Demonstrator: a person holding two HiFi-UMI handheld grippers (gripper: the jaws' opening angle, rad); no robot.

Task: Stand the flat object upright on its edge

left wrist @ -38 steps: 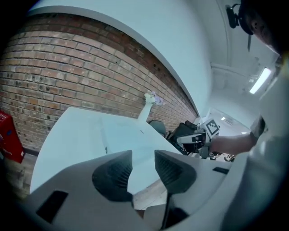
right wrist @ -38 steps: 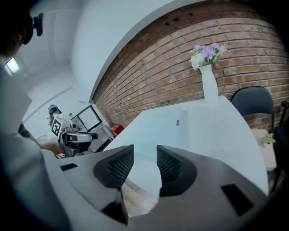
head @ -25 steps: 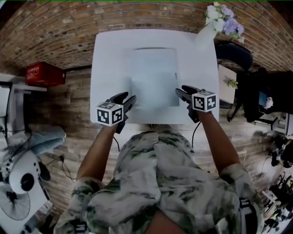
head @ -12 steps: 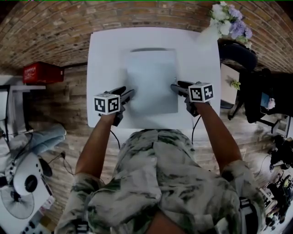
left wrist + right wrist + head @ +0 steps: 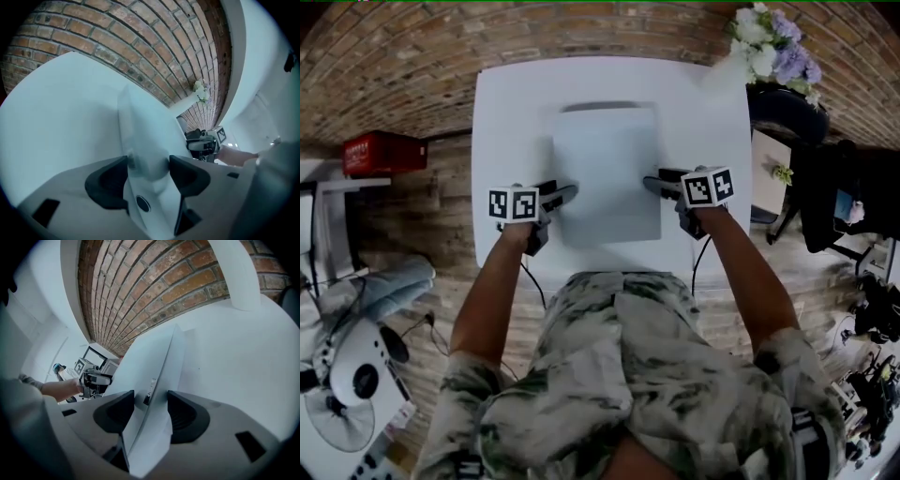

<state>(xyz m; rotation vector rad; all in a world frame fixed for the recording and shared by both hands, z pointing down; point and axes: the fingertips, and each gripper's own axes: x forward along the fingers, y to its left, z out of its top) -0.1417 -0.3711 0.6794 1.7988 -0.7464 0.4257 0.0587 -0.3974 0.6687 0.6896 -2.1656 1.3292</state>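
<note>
left hand-held gripper (image 5: 562,193): jaws just been opening, loose around the left edge of the flat object (image 5: 607,173) | right hand-held gripper (image 5: 654,180): same, we see the right edge between its released jaws | flat object: lying flat mid white surface (image 5: 511,112)

My left gripper (image 5: 147,161), jaws just opening, straddles the flat object (image 5: 140,126), its near edge blurred. The print on its label (image 5: 150,391) is too small to read. The head view's corner cuts 1 fan (image 5: 333,427) off.
</note>
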